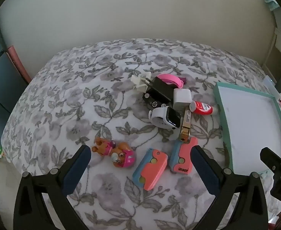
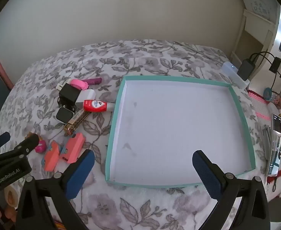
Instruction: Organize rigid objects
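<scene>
Right wrist view puts the one container in front of you: a shallow teal tray [image 2: 242,115] with a white floor, lying flat on the flowered bedspread [image 2: 144,207]. Nothing lies inside it; only a few faint grey smudges mark the floor. Your right hand-held gripper [image 2: 143,163] hovers over the tray's near half, jaws spread wide and grasping nothing.

Everything you have to sort sits outside the tray, on the bedspread to its left. A red bottle [image 2: 94,105] lies on its side with its cap touching the tray's left wall. Just behind it are a white charger [image 2: 87,95] and a black charger [image 2: 69,94], with a pink band [image 2: 79,84] and a purple tube [image 2: 94,81] at the back. A watch [image 2: 63,115] and a gold patterned bar [image 2: 76,121] lie in front of the bottle.

In the left wrist view, your left hand-held gripper [image 1: 141,153] is also released, its jaws wide apart over two coral-and-blue blocks [image 1: 151,170] lying side by side and a toy dog [image 1: 115,150] on its side to their left. A black toy car [image 1: 153,100] sits under the black charger.
</scene>
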